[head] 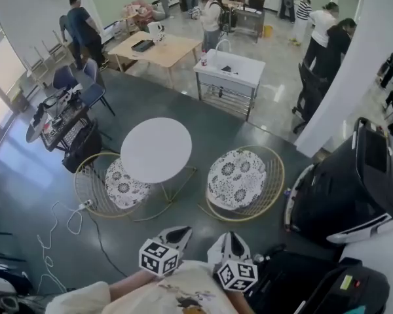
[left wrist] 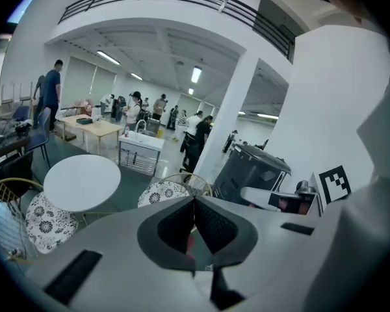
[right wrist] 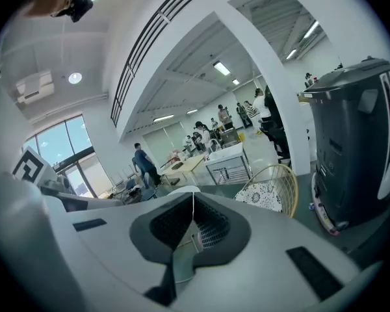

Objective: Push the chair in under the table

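A round white table [head: 156, 149] stands in the middle of the dark floor. A gold wire chair with a floral cushion [head: 244, 180] sits to its right, apart from the table. A second such chair [head: 112, 184] is at the table's left, partly under its top. My left gripper [head: 175, 235] and right gripper [head: 229, 242] are low in the head view, close to my body and well short of the chairs. Both are shut with nothing between the jaws. The left gripper view shows the table [left wrist: 82, 182] and the right-hand chair [left wrist: 164, 192] beyond its tip [left wrist: 194, 200]. The right gripper view shows that chair [right wrist: 270, 191].
A large black machine [head: 344, 188] stands right of the right chair. A white power strip and cable [head: 75, 214] lie on the floor at the left. A cluttered dark cart [head: 60, 123], a white sink stand [head: 228, 77] and several people are farther back.
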{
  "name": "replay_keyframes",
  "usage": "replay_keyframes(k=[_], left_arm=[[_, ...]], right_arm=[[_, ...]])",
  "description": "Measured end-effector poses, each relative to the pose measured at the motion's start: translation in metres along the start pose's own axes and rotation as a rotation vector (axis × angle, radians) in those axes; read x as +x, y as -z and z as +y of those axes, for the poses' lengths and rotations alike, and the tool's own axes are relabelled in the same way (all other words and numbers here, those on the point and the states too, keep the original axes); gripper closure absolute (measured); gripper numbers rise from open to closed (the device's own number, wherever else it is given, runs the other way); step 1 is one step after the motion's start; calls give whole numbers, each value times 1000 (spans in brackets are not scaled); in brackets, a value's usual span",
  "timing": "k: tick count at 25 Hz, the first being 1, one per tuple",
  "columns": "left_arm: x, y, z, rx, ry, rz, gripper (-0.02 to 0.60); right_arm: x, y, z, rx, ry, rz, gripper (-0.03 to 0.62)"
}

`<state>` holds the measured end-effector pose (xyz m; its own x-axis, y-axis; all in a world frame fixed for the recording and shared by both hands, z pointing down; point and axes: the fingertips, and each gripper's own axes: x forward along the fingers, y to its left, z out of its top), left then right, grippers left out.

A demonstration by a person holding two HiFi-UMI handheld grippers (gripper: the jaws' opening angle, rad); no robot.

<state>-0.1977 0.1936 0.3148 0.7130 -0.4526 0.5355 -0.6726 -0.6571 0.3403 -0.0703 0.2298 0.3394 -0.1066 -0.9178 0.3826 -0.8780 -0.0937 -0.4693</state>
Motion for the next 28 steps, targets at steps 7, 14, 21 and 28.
replay_keyframes(k=[7,14,21,28], left_arm=[[94,-57,-18,30,20,1,572],[131,-55,-18,-19,45,84,572],[203,-59,-25,-21,136,175,572],[257,-59,-27,-45,172,227,572]], right_arm=[[44,-61,-96,73,90,-63,586],[57,-61,-121,42,124,-16,586],[91,-82,-168,20,182,31,586],[108,-83,-222,21,260,87,585]])
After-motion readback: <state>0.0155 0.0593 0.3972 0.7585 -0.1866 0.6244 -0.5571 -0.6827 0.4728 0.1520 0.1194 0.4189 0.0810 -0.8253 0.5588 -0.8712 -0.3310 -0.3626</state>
